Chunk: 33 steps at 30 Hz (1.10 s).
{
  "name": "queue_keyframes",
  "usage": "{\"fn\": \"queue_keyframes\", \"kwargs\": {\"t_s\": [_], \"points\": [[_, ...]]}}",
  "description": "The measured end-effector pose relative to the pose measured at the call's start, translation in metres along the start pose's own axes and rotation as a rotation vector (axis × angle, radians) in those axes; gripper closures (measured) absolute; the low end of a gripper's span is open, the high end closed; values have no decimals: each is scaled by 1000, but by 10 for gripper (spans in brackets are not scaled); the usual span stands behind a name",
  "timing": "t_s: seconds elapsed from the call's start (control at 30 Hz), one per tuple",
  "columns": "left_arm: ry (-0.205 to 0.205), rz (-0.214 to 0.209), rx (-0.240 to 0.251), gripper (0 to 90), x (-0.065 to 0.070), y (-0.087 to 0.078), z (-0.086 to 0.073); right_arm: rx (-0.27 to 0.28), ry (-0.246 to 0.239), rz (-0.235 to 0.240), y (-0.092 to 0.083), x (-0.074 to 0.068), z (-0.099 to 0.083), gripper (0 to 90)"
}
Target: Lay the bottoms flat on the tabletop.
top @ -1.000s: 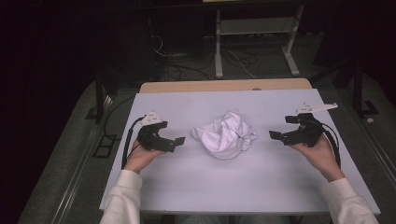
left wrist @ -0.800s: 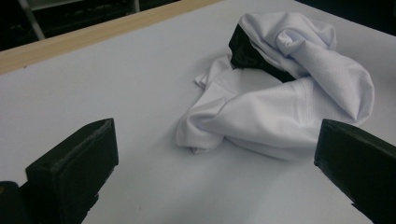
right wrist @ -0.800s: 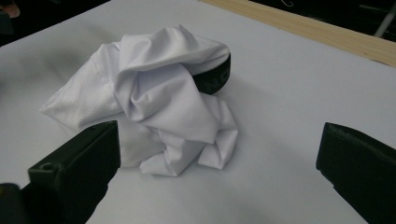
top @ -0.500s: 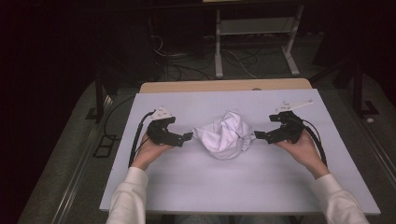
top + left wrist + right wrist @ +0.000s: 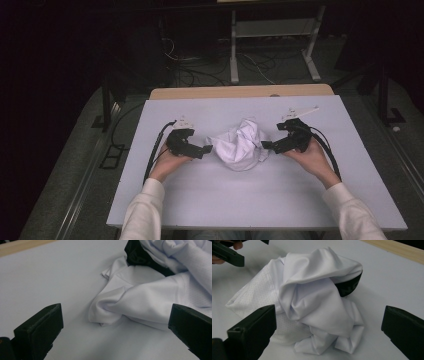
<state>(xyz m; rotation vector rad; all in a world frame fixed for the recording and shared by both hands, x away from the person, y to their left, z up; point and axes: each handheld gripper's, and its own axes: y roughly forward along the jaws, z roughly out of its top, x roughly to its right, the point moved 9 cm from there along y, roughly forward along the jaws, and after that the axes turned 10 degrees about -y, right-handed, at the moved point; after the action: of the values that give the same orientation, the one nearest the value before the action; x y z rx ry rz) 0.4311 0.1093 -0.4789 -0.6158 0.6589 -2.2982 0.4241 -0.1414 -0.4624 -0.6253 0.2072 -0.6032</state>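
A crumpled white garment [image 5: 242,145] with a black band [image 5: 348,286] lies in a heap at the middle of the white table [image 5: 250,200]. My left gripper [image 5: 206,149] is at the heap's left edge, jaws wide open, a folded white corner [image 5: 140,302] lying between them on the table. My right gripper [image 5: 266,145] is at the heap's right edge, also open, with the bunched cloth [image 5: 317,307] just ahead of its jaws. Neither gripper holds the cloth. In the right gripper view, the left gripper's jaw tip [image 5: 228,256] shows at the top left.
A wooden strip [image 5: 240,92] runs along the table's far edge. Beyond it on the dark floor stand a metal frame [image 5: 272,40] and loose cables [image 5: 190,70]. Bare white table surface stretches in front of the garment and to both sides.
Both grippers have moved inward from the table's sides to the garment's left and right edges. The garment has kept its place.
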Motion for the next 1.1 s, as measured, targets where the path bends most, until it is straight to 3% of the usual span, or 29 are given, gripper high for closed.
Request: {"fn": "queue_keyframes", "kwargs": {"t_s": [0.33,0.5,0.8,0.97,1.0,1.1], "points": [[12,-20,-26,0,5,11,-5,-19,-25,32,17,-12,2,0],[40,-44,-34,0,13,16,-8,-39,-47,43,27,-18,3,0],[64,-64,-106,7,18,29,-20,-37,-43,42,32,-19,6,0],[80,-70,-101,92,22,30,-20,-14,-25,56,32,-16,8,90],[87,-70,-98,150,23,29,-20,-11,-23,69,34,-16,9,145],[99,-71,-96,196,24,29,-21,-16,-25,74,35,-16,9,169]]}}
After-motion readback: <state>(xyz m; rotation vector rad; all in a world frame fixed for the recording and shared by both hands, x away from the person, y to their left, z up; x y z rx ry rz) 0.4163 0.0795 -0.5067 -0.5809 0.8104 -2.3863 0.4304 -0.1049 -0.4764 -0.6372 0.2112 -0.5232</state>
